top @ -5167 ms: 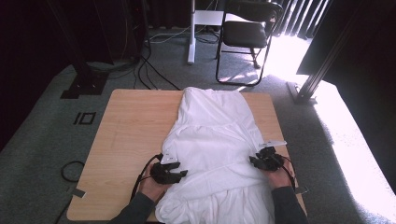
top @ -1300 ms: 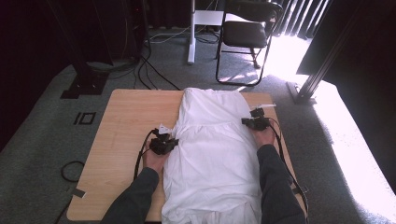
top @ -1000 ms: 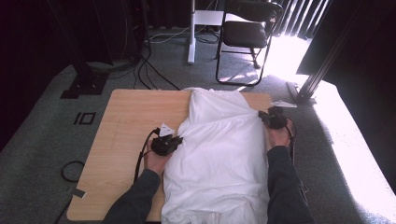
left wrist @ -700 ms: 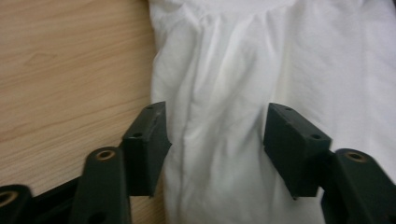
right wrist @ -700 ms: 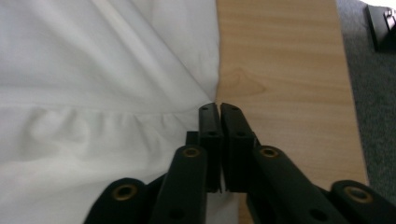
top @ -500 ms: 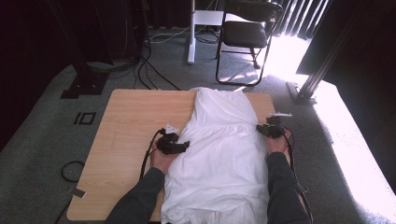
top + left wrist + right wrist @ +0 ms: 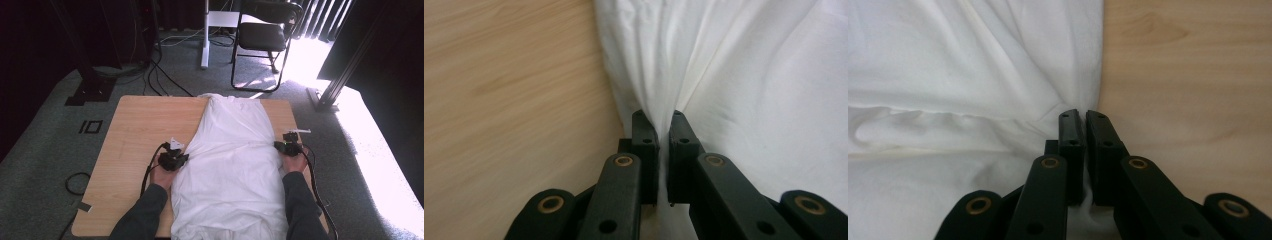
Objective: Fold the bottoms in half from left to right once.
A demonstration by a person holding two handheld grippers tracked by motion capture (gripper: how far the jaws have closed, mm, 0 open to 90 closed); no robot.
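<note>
A white cloth lies lengthwise down the middle of the wooden table, and its near end hangs over the front edge. My left gripper sits at the cloth's left edge. Its jaws have just been closing and are now shut on a pinch of white fabric, seen gathered at the left gripper. At the cloth's right edge my right gripper has also just closed. The right gripper pinches the cloth's edge, beside bare wood.
A black chair and a white post stand on the carpet beyond the table. Cables trail on the floor at the back left. Bare wood lies left of the cloth, and only a narrow strip lies to its right.
Both hands have come a little nearer the person and lower, onto the cloth's side edges. Both sets of jaws are now shut on fabric. The cloth looks narrower than several seconds ago.
</note>
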